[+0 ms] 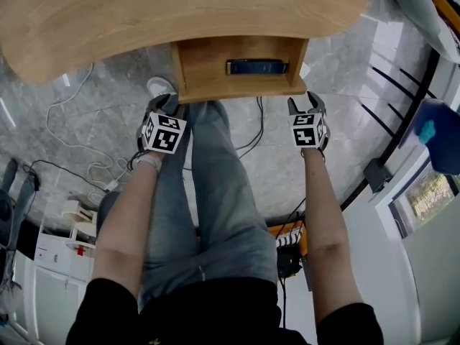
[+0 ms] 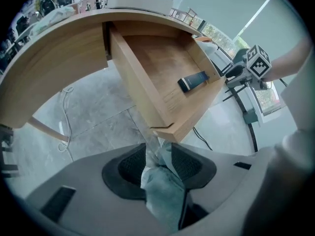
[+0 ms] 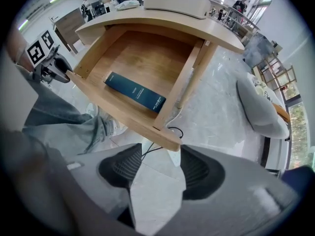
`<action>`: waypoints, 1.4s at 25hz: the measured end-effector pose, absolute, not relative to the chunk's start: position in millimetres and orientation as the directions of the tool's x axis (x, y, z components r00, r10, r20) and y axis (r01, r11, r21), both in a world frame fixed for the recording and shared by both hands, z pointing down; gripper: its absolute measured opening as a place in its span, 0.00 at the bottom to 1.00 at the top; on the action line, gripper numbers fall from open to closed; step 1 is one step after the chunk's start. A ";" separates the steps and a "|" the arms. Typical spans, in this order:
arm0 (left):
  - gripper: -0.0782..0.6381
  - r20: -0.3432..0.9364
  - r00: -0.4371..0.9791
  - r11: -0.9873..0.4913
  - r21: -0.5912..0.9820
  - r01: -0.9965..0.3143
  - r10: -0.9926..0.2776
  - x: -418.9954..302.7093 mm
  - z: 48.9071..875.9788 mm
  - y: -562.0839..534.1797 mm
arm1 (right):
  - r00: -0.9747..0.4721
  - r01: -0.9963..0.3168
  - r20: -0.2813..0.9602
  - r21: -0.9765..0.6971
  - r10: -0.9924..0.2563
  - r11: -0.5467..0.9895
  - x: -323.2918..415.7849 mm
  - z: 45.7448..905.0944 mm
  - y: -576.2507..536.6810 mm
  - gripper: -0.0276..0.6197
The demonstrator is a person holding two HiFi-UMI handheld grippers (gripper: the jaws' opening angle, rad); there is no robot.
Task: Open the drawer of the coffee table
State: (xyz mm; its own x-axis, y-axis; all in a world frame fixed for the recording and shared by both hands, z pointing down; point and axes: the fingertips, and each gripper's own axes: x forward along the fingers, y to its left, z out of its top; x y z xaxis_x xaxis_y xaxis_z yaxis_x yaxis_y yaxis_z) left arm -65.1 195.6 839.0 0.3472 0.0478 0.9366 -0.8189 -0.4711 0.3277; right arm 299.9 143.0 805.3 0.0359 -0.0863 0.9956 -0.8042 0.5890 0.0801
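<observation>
The wooden coffee table [image 1: 180, 6] has its drawer [image 1: 241, 90] pulled out toward me, and a dark blue flat box [image 1: 256, 67] lies inside. My left gripper [image 1: 167, 106] hangs just short of the drawer's front left corner [image 2: 170, 127]. It is open, and only my jeans show through the gap [image 2: 158, 163]. My right gripper [image 1: 307, 106] sits just short of the front right corner [image 3: 170, 142], open too, with bare floor between its pads [image 3: 160, 168]. Neither one touches the drawer. The box [image 3: 135, 91] also shows in both gripper views [image 2: 193, 81].
My jeans-clad leg [image 1: 223, 192] and white shoe [image 1: 159, 86] lie under the drawer front. Cables [image 1: 65, 131] and a white power strip [image 1: 75, 214] trail over the marble floor at left. A black metal frame [image 1: 410, 106] stands at right, and a grey cushion [image 3: 261, 107] beyond it.
</observation>
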 end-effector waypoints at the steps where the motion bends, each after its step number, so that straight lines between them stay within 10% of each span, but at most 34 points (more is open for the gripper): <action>1: 0.35 0.935 0.353 -0.468 0.329 -0.820 0.038 -69.3 834.0 192.7 | 0.033 -0.806 0.995 0.082 -0.093 0.587 295.8 799.6 143.1 0.41; 15: 0.13 0.855 0.496 -0.446 0.389 -0.806 -0.152 -115.0 716.2 139.2 | -0.178 -0.827 0.935 0.027 -0.307 0.562 158.0 684.0 94.3 0.04; 35: 0.13 0.638 0.498 -0.349 0.356 -0.867 -0.587 -203.2 426.2 47.9 | -0.494 -0.759 0.717 -0.078 -0.493 0.647 -0.9 415.1 18.9 0.04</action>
